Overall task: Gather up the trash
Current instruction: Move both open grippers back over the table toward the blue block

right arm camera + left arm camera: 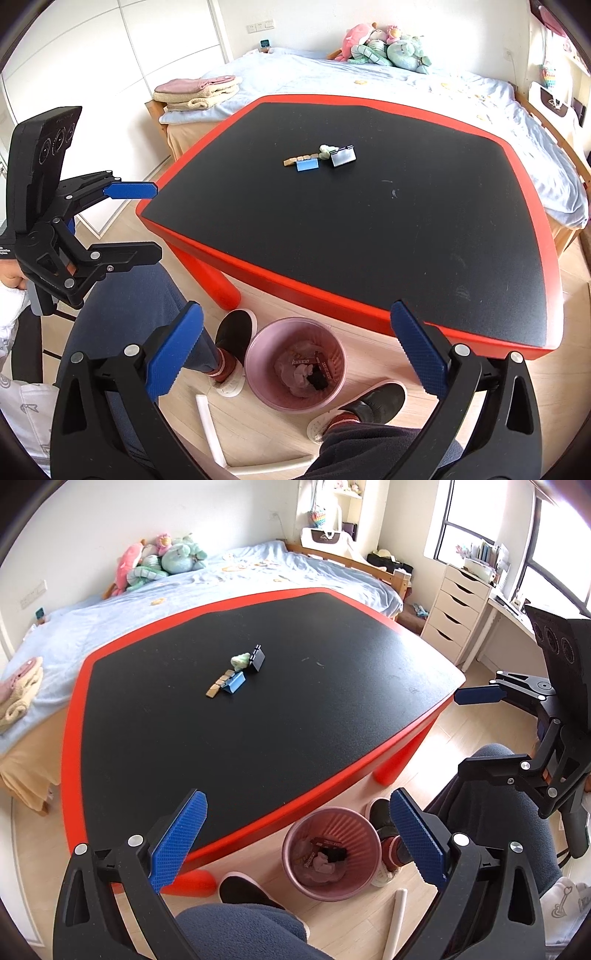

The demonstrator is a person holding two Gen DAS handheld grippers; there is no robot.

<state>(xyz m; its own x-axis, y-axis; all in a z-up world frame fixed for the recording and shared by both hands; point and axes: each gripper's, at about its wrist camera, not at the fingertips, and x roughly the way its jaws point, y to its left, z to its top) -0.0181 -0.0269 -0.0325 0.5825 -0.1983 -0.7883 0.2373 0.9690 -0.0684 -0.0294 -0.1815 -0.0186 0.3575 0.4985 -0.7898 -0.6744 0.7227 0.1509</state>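
Only from right wrist: wardrobe (110, 74)

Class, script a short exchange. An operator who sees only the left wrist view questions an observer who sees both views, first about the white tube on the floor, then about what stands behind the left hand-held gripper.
Operator: By the pink bin I see only a straight piece of white tube. Does it go on?
Observer: Yes. In the right wrist view it turns a corner and runs on along the floor, making an L.
Operator: What stands behind my left hand-held gripper?
Observer: White wardrobe doors, which your view misses entirely.
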